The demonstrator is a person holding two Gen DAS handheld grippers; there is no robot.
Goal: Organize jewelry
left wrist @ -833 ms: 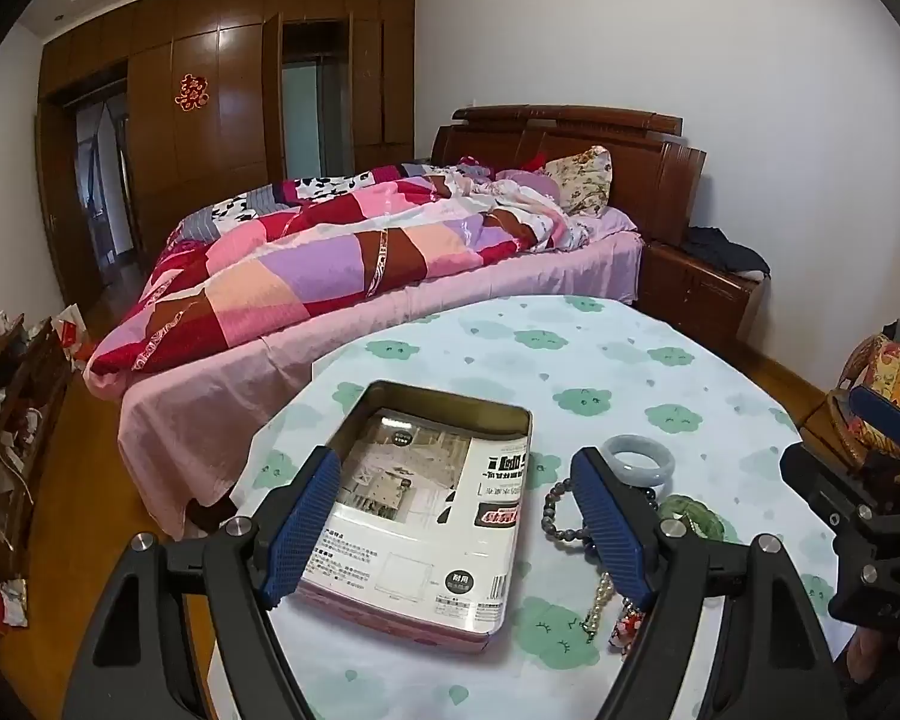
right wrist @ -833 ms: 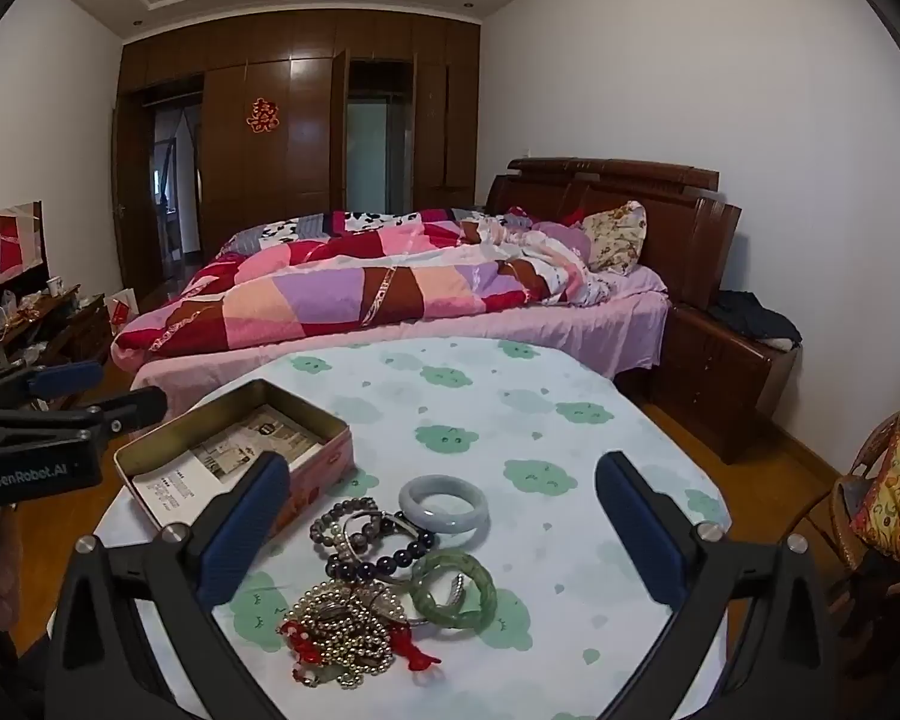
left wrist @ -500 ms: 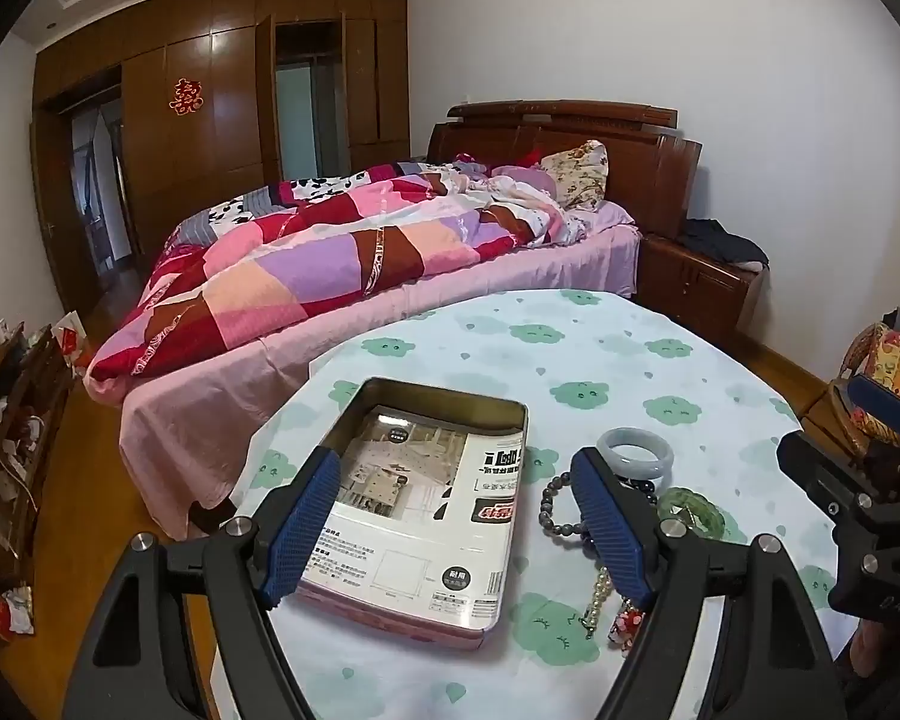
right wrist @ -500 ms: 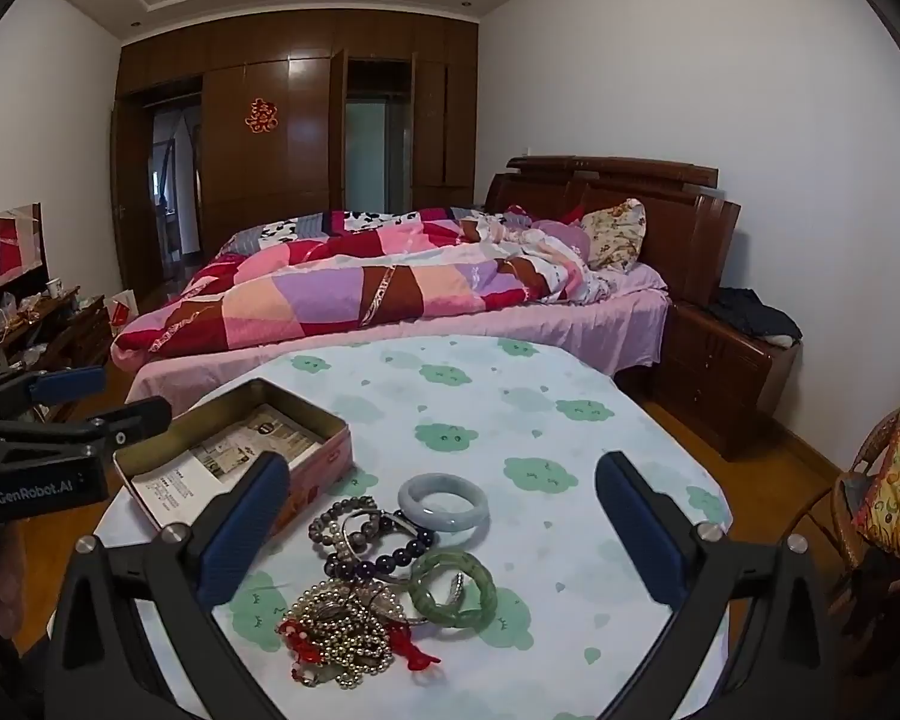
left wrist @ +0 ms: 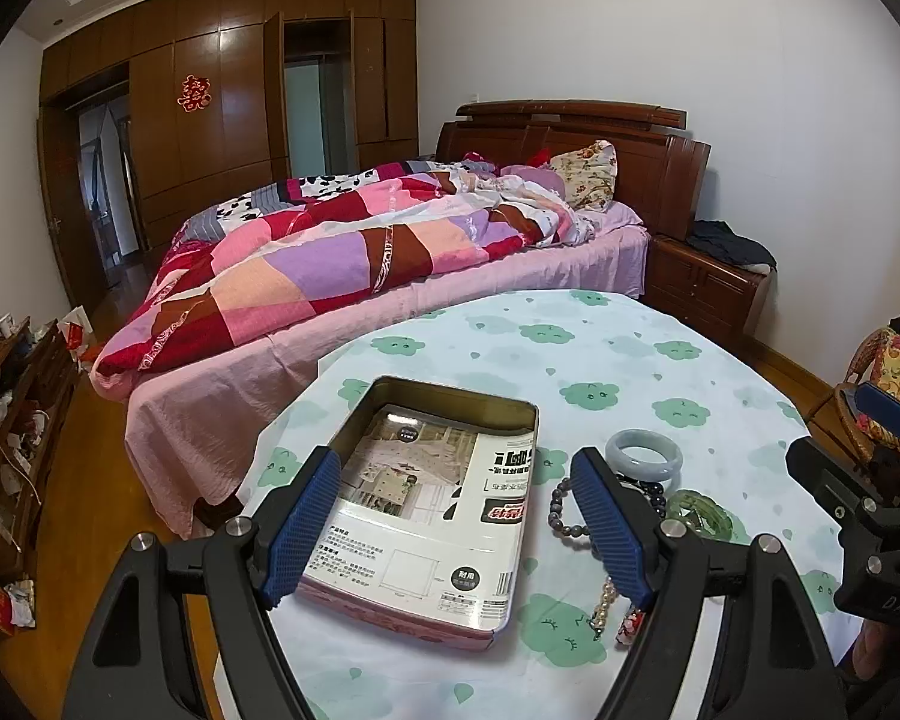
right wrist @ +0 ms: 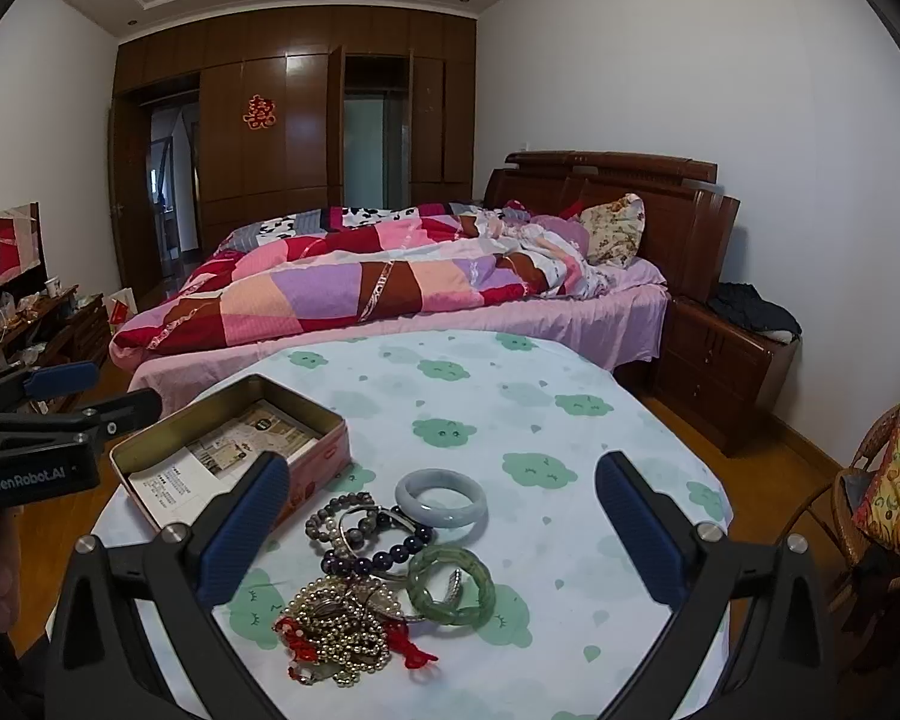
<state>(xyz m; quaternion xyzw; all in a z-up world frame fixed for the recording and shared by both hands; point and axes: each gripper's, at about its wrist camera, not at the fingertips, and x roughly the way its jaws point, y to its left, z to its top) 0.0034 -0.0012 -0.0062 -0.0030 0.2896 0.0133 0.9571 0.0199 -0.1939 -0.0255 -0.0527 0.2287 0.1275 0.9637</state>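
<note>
Both claws at full spread w/ nothing held: right claw (right wrist: 438, 534) hanging over the jewelry pile on the cloud-print surface (right wrist: 570, 384), left claw (left wrist: 456, 522) straddling the open tin box (left wrist: 432, 516), just left of the pile. Nearest, tangled gold-bead necklace w/ red tassels (right wrist: 342, 630): light, floppy, prob. snags neighbours, so best pinched at the bunched middle. Beyond it, green bangle (right wrist: 450, 585), dark bead bracelets (right wrist: 372, 540), pale jade bangle (right wrist: 441, 504): bangles rigid, slick, chip-prone, so grip across one rim, gently.
</note>
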